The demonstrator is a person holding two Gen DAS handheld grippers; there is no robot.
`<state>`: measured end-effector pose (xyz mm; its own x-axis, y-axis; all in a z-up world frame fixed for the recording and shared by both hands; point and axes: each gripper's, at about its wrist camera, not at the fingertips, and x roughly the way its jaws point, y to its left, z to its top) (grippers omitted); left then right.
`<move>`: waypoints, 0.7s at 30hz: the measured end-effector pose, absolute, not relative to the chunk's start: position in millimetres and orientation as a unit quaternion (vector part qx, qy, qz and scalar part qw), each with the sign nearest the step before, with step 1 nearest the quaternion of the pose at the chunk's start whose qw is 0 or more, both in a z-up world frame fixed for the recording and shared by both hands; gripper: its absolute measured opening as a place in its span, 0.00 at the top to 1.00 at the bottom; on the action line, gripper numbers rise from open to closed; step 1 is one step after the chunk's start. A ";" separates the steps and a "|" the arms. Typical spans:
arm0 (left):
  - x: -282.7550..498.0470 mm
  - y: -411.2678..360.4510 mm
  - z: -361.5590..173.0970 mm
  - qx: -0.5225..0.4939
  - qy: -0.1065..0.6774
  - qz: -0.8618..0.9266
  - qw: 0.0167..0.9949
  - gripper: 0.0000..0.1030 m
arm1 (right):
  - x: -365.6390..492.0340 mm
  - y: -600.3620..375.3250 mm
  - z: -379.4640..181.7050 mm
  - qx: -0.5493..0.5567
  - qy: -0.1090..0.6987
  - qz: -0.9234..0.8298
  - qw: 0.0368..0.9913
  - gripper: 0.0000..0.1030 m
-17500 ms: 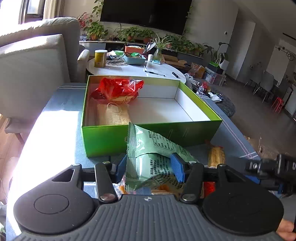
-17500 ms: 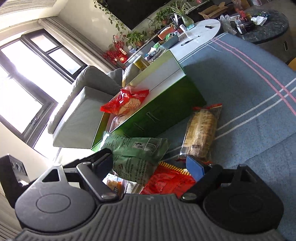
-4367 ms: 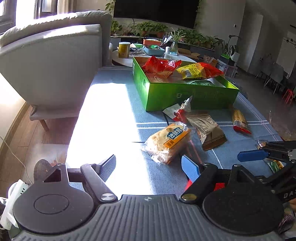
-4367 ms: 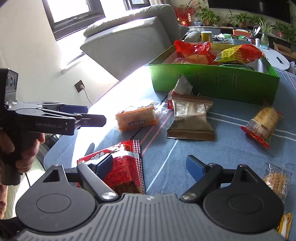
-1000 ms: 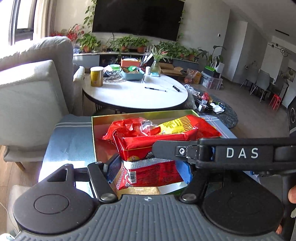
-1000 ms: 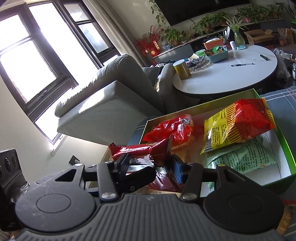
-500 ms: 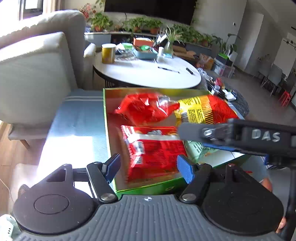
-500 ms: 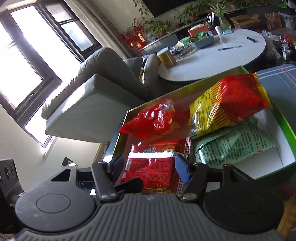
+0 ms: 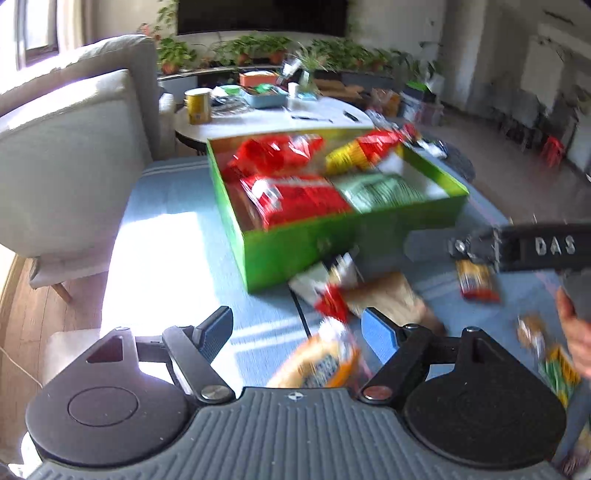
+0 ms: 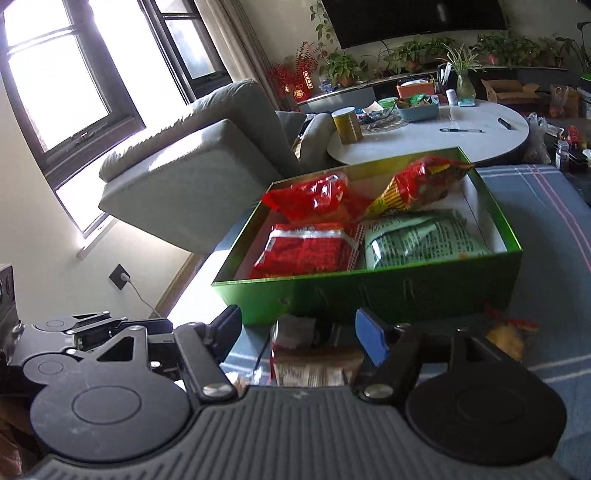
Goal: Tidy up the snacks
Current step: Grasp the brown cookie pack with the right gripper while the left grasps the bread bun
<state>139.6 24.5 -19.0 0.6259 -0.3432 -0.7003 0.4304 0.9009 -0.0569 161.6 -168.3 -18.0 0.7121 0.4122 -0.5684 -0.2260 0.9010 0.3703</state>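
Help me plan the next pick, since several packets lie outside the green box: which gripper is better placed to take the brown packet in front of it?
Right, probably. The right gripper is open with the brown packet directly between its fingers, just before the green box. The left gripper, also open, faces an orange bread packet instead.

green box (image 10: 388, 291); red packet (image 10: 306, 254); blue striped cloth (image 10: 546, 206)

Sunlight pours through the dark-framed windows (image 10: 74, 92) on my left onto a grey sofa (image 10: 207, 162). Ahead sits a round white table (image 10: 443, 142), with potted plants (image 10: 424, 51) lined under a black television (image 10: 417, 18), and wooden floor (image 9: 18, 306) below.
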 end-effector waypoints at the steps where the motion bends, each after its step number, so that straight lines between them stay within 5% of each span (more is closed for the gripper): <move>1: 134.8 22.1 -23.1 0.067 0.380 -0.224 0.895 0.27 | 158.6 -168.2 -21.4 0.140 0.342 0.174 0.913 0.33; 9: 117.4 5.9 -51.2 0.112 0.384 -0.200 0.895 0.28 | 125.0 -152.3 -47.5 0.105 0.358 0.156 0.915 0.29; 16: 104.8 16.6 -45.0 0.052 0.385 -0.193 0.901 0.58 | 115.1 -153.6 -63.2 0.107 0.361 0.131 0.917 0.27; 21: 98.8 18.9 -45.9 0.020 0.396 -0.182 0.900 0.58 | 111.5 -157.5 -71.0 0.131 0.368 0.132 0.911 0.27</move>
<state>98.8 18.9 -45.9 0.6191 -0.3123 -0.7205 0.3441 0.9326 -0.1086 111.5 -157.5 -71.0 0.6944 0.3362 -0.6362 -0.1433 0.9310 0.3356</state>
